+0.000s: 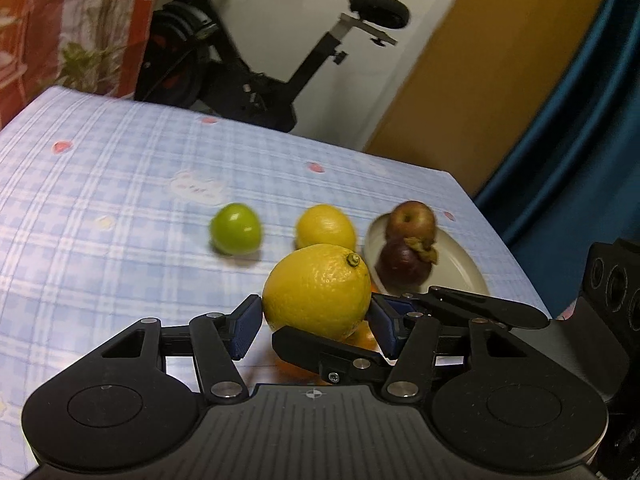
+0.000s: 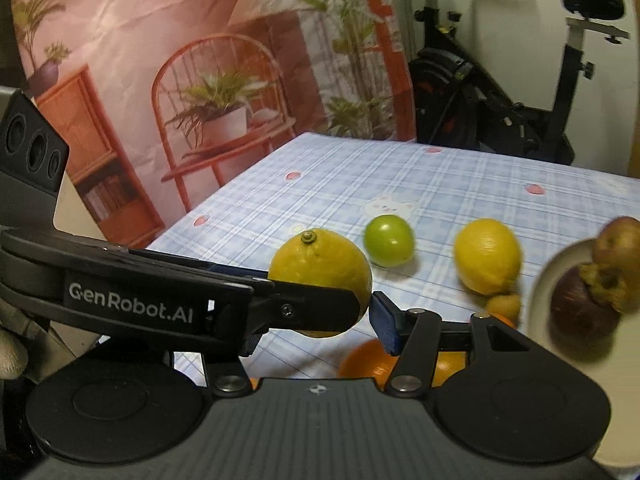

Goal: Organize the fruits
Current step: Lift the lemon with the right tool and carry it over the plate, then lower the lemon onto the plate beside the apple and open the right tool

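Near lemon (image 1: 316, 296) between the pads of the left tongs (image 1: 316, 322), above the table (image 1: 100, 184). Right tongs (image 2: 320, 320) crossing in from the right, one finger under that lemon.

Ahead of the left tongs: lime (image 1: 235, 229) left, second lemon (image 1: 325, 226) centre, plate (image 1: 460, 256) right.

On the plate: mangosteen (image 1: 402, 266) nearer, apple (image 1: 412, 220) behind, touching.

Oranges (image 2: 366, 360) on the table beneath the right tongs.

Exercise bike (image 1: 248, 60) beyond the far table edge.
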